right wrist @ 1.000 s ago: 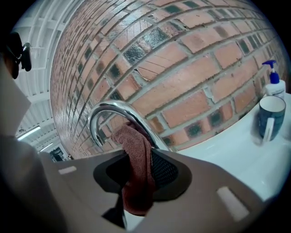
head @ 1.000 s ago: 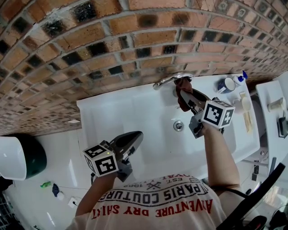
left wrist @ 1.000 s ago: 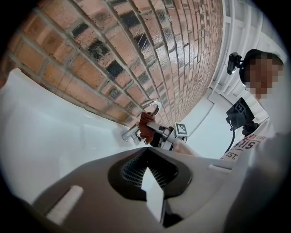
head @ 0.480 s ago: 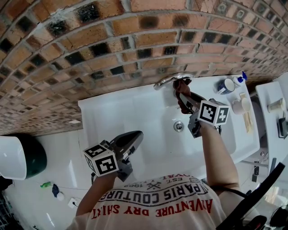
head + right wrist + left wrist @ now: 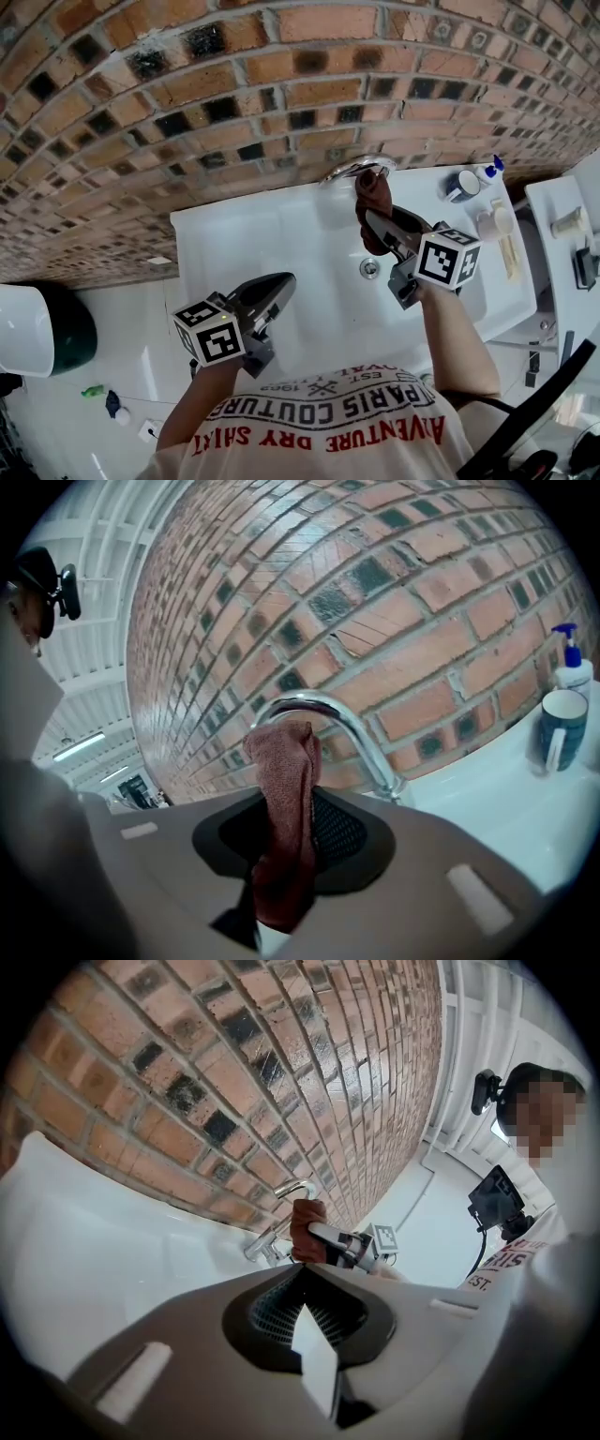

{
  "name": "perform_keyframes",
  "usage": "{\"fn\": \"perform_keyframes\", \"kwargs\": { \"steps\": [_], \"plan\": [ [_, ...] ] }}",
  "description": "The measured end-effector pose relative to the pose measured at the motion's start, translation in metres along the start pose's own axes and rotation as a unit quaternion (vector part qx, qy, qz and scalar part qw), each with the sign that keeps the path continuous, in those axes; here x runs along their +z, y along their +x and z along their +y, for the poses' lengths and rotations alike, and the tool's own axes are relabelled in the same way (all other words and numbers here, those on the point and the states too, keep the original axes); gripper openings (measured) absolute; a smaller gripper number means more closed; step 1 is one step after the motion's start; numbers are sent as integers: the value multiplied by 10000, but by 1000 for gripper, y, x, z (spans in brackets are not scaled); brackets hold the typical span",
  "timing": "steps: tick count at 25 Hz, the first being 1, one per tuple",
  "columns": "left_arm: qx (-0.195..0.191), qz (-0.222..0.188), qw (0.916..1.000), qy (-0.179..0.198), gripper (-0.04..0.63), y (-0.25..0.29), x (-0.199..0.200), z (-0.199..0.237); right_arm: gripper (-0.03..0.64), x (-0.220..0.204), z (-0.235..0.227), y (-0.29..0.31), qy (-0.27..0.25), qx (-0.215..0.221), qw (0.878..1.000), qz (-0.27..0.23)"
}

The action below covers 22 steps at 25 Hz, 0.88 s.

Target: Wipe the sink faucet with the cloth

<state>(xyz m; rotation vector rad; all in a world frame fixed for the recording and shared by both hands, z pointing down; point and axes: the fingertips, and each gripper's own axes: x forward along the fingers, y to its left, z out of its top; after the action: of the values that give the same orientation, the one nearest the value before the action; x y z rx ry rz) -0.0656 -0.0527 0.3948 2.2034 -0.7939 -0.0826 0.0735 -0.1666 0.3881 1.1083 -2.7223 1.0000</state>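
Right gripper (image 5: 281, 860) jaws clamped on reddish-brown woven cloth (image 5: 286, 799); cloth top against curved chrome faucet spout (image 5: 349, 726), far edge of white sink (image 5: 244, 246). Left gripper (image 5: 303, 1283) jaws together, empty, near left.

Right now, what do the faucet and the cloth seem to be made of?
Faucet: likely chrome-plated metal, polished; it shows bright mirror-like highlights. Cloth: reddish-brown woven fabric, matte; visible weave, and it drapes limply. Exact fibre unclear.
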Motion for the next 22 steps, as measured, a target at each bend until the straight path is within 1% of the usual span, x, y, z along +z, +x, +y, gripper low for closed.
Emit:
{"fn": "perform_keyframes", "kwargs": {
  "steps": [3, 6, 8, 11, 17, 22],
  "plan": [
    [-6, 5, 10000, 76, 3, -3, 2, -6, 104, -16, 34, -17, 170, 447, 9988, -61],
    [-1, -3, 9998, 207, 3, -4, 7, -13, 104, -33, 57, -31, 311, 719, 9969, -64],
    [-11, 14, 9997, 249, 3, -4, 7, -17, 104, -45, 65, -38, 347, 807, 9961, -18],
    [-20, 42, 9998, 201, 3, -5, -1, -19, 103, -63, 75, -46, 461, 929, 9946, 102],
    [-25, 76, 9999, 144, 3, -8, -15, -20, 103, -93, 88, -51, 618, 1037, 9923, 281],
    [-30, 77, 9998, 159, 3, -10, -18, -24, 100, -104, 96, -50, 508, 1066, 9922, 411]
  ]
}}
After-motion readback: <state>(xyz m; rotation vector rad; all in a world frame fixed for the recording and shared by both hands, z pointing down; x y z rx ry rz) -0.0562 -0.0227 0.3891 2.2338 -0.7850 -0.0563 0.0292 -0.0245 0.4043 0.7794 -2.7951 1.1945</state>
